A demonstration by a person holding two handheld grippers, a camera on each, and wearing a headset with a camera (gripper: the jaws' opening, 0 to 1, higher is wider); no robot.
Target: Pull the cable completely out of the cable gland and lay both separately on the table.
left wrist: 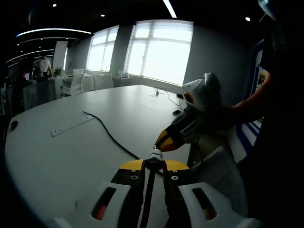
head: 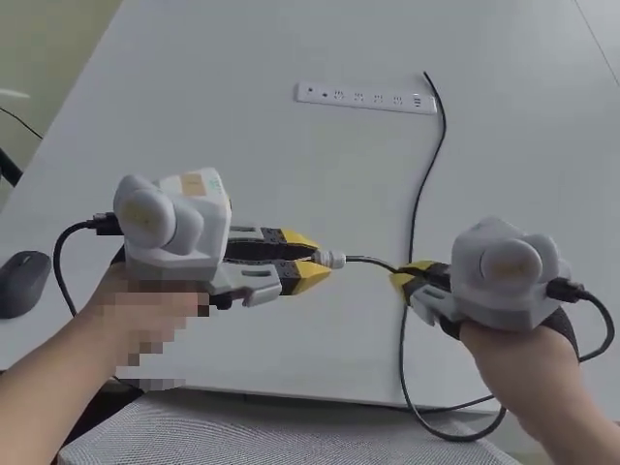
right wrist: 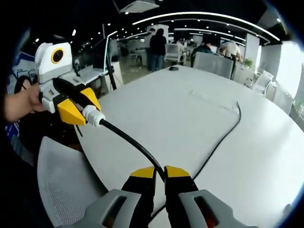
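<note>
- The left tool [head: 312, 260] pinches the cable gland [head: 330, 259] above the worktop [head: 291, 155].
- The right tool [head: 405, 279] is clamped on the black cable [head: 371, 261], which leads out of the gland.

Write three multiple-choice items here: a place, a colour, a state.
1. Where does the power strip lie? A. on the table, beyond the grippers B. on the floor C. in a gripper
2. What colour is the cable? A. white B. black C. red
3. How does the cable stand to the gland? A. pulled out B. running into it C. both laid down
1 A: it lies on the far tabletop. 2 B: black from gland to right gripper. 3 B: it enters the gland in the left gripper.
</note>
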